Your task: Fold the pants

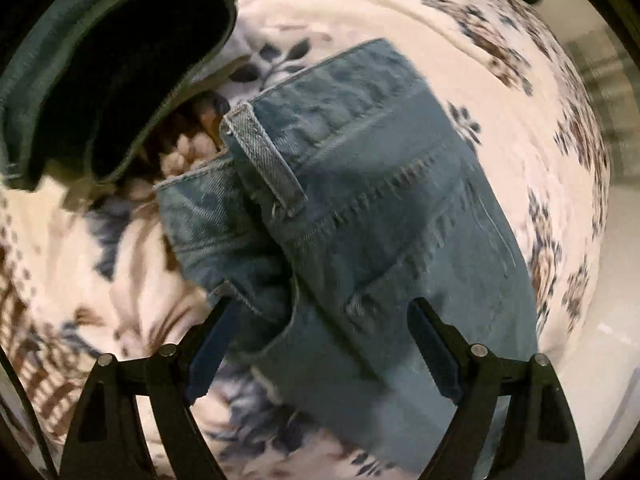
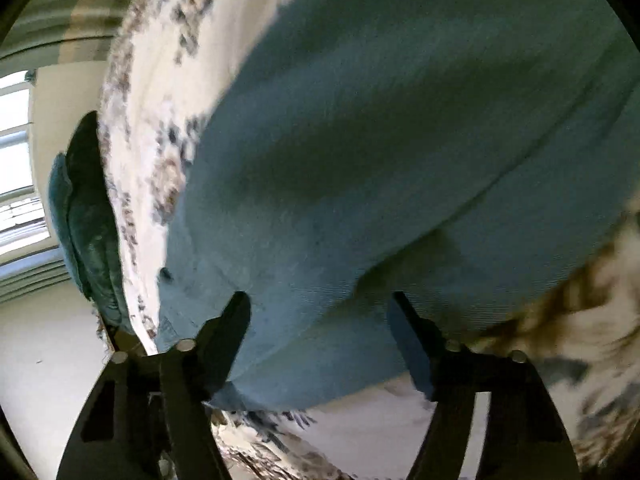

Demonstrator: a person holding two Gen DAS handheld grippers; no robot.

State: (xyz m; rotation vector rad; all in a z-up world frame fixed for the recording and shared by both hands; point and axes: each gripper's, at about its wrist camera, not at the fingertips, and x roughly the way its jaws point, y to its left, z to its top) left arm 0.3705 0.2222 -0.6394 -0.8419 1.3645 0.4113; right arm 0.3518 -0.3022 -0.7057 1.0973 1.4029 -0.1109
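Light blue denim pants (image 1: 372, 184) lie on a floral bedspread (image 1: 400, 4). In the left wrist view I see the waistband end with a belt loop (image 1: 264, 156) and a seam. My left gripper (image 1: 320, 308) is open, its fingers spread over the waist part just above the fabric. In the right wrist view a broad plain stretch of the pants (image 2: 380, 140) fills the frame. My right gripper (image 2: 320, 300) is open, its fingers straddling the near edge of the denim.
A dark green garment (image 1: 100, 72) lies on the bed at the upper left, close to the waistband. A teal cushion (image 2: 84, 216) sits at the bed's edge in the right wrist view, with a window (image 2: 16, 160) and pale floor (image 2: 44, 344) beyond.
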